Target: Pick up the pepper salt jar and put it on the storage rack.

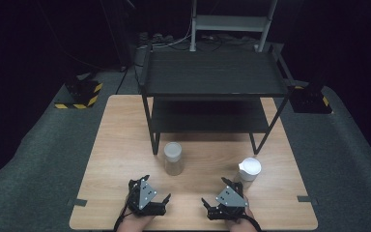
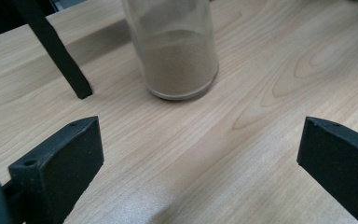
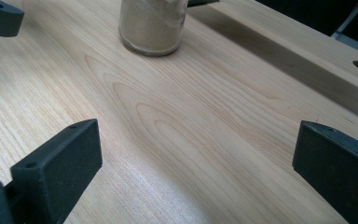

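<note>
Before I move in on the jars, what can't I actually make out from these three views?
- Clear jar: its top and lid are cut off by the upper edge of the left gripper view.
- White-lidded container: too small in the high view to read its contents or spout.
- Rack lower shelf: shadowed by the top shelf in the high view; its back is dark.
- Left gripper and right gripper: open, nothing between them.

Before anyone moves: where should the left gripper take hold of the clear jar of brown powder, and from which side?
Grip the jar around its straight round body, below the lid. Approach level from the near edge, where the open left gripper already faces it. It stands upright, with the rack's leg close behind.
</note>
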`<move>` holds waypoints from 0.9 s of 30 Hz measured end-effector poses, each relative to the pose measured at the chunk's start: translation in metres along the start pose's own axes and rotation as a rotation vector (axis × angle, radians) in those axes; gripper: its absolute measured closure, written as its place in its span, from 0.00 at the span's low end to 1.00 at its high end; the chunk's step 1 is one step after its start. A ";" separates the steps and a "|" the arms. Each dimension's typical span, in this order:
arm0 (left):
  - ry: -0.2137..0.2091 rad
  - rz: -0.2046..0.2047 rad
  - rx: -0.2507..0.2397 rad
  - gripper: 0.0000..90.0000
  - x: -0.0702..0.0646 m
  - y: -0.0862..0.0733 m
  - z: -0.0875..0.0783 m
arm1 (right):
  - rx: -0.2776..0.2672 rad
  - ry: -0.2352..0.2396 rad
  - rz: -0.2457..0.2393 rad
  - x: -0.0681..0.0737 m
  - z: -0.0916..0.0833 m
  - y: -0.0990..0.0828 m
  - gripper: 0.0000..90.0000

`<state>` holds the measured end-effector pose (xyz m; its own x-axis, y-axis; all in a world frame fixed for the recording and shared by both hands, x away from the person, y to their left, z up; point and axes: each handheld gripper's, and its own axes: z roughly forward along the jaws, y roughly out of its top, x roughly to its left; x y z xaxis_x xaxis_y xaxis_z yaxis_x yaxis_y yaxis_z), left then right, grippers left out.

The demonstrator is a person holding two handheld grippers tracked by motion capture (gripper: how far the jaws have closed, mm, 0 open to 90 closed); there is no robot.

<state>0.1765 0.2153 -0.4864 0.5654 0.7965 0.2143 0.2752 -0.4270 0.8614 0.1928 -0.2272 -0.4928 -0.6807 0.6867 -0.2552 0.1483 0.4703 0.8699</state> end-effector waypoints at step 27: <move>-0.020 0.017 0.031 0.01 0.003 0.005 0.002 | 0.012 -0.001 0.045 -0.005 -0.005 -0.002 0.00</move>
<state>0.1806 0.2150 -0.4826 0.5852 0.7808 0.2190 0.2891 -0.4532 0.8432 0.1919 -0.2346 -0.4909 -0.6725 0.7079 -0.2160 0.1874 0.4452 0.8756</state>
